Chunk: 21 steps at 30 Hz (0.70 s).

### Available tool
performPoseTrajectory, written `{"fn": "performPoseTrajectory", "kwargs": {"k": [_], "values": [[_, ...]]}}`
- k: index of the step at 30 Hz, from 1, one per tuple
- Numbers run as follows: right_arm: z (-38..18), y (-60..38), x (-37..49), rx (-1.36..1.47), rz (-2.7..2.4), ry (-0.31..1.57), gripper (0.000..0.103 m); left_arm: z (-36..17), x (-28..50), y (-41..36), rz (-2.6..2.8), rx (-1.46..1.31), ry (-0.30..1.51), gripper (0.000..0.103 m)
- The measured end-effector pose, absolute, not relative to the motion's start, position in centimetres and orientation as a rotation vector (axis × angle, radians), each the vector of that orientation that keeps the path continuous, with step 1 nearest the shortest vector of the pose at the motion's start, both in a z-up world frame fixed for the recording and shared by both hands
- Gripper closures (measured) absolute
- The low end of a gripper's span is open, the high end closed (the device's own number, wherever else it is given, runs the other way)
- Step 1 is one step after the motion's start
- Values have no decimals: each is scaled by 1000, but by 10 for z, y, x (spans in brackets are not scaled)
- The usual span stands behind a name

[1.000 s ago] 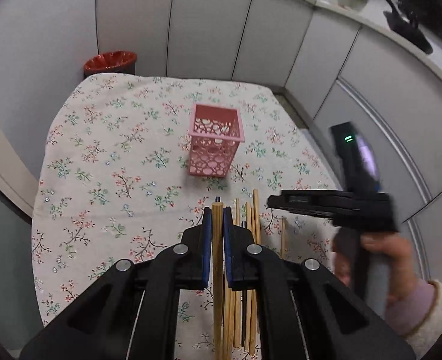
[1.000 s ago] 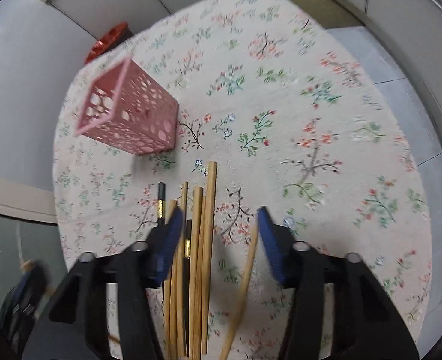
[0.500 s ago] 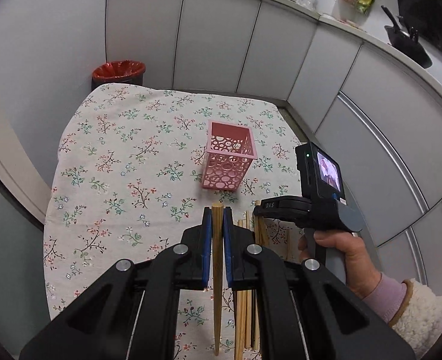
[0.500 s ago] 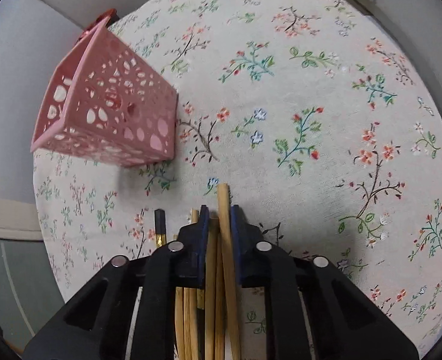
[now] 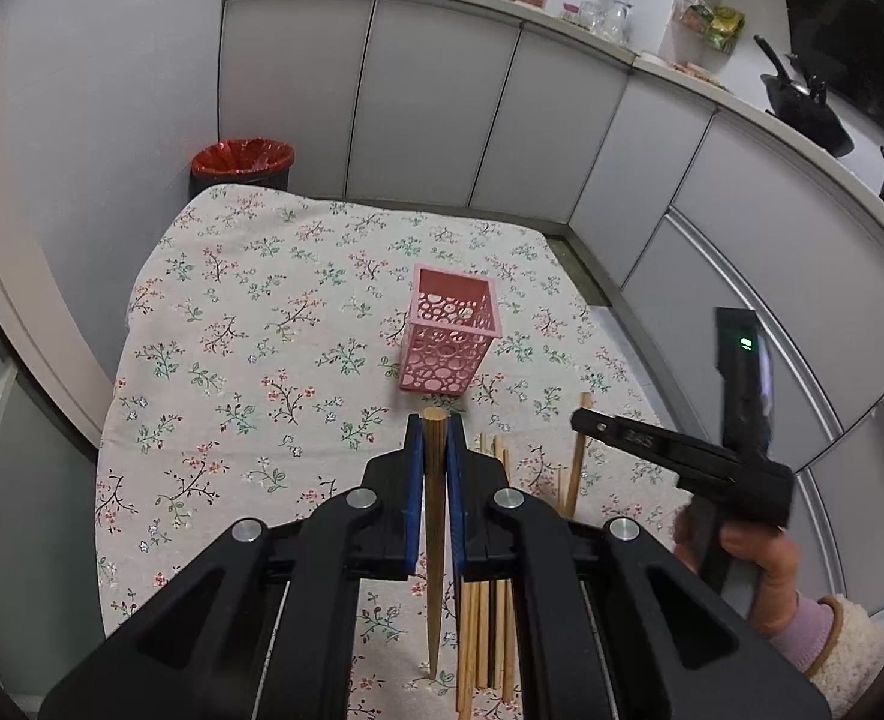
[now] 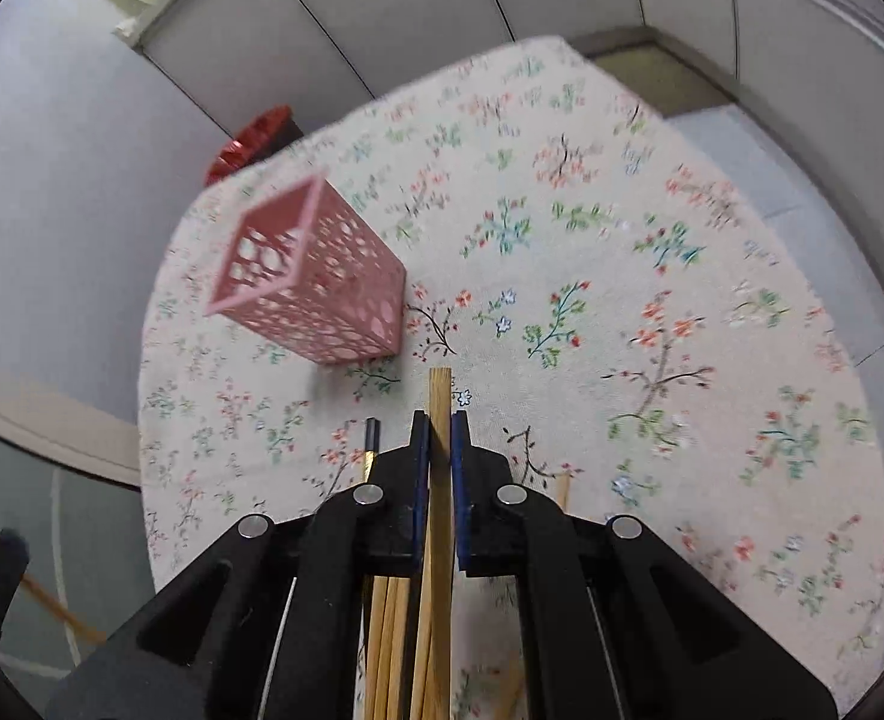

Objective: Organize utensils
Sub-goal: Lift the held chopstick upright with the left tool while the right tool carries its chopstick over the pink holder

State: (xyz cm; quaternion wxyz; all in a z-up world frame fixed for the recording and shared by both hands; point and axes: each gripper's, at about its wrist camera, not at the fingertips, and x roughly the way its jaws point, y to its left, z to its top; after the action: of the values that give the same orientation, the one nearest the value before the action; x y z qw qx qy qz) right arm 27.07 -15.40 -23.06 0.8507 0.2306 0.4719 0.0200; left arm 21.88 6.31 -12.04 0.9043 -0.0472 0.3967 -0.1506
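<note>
My left gripper [image 5: 435, 438] is shut on a wooden chopstick [image 5: 433, 516] and holds it above the floral tablecloth. My right gripper [image 6: 439, 441] is shut on another wooden chopstick [image 6: 440, 396], lifted off the pile; it also shows at the right of the left wrist view [image 5: 586, 420]. A pink perforated square holder [image 5: 451, 339] stands upright ahead of both grippers, and up left in the right wrist view [image 6: 310, 279]. Several wooden chopsticks [image 5: 490, 630] and a black one [image 6: 371, 441] lie on the cloth below the grippers.
The table with the floral cloth [image 5: 250, 324] ends at grey cabinets [image 5: 430, 102] behind and to the right. A red-lined bin [image 5: 243, 161] stands beyond the far left corner. The person's hand [image 5: 754, 564] holds the right gripper.
My right gripper closed on a chopstick in the pile and lifted it. My left gripper rose higher with its chopstick. The holder has not moved.
</note>
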Motion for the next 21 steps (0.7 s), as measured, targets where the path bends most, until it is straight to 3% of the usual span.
{"fn": "performPoseTrajectory", "kwargs": {"k": [11,21], "values": [[-110,-168,198,348,73,711,97,-66,198,35,-351,-69,708,96],[-11,-183,222,324,64,475,97,13,240,23,-322,-48,569,96]]}}
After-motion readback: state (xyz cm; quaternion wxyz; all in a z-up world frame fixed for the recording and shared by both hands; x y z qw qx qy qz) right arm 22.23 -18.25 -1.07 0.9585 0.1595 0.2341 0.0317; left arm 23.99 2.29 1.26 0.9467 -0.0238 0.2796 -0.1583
